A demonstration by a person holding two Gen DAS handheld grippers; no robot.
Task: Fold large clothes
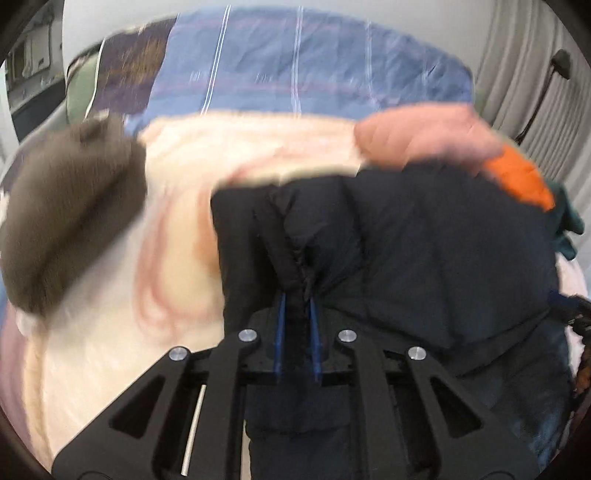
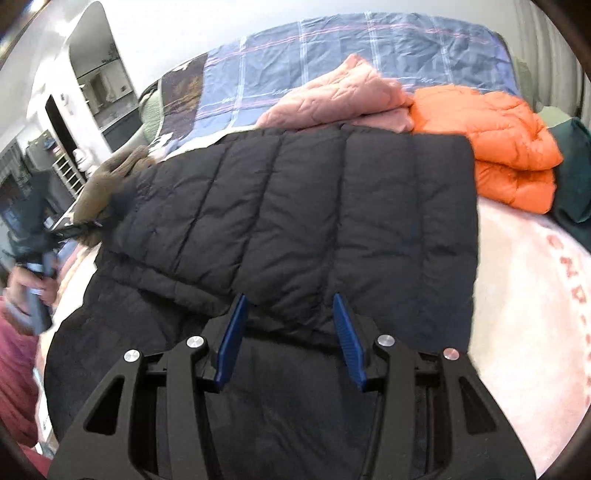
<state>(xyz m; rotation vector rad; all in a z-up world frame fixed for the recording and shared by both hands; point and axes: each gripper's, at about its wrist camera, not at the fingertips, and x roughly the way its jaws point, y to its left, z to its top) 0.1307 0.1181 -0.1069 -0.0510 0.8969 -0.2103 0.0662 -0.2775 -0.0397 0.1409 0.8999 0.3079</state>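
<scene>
- centrally, black quilted jacket (image 2: 295, 206) folded on a pale blanket (image 2: 524, 295) bearing unreadable pink lettering.
- left gripper (image 1: 296, 317): pads pinched onto a jacket fold.
- right gripper (image 2: 291, 332): half-open, empty, over the jacket.

A bed (image 2: 406, 48) filled most of the room, spread with a blue checked cover and, nearer, a pale pink blanket (image 2: 517, 295). Behind it rose a plain white wall (image 2: 184, 33). Pale curtains (image 1: 524, 74) hung at the right. To the left, an arched doorway (image 2: 96, 74) opened onto shelves in daylight.
</scene>
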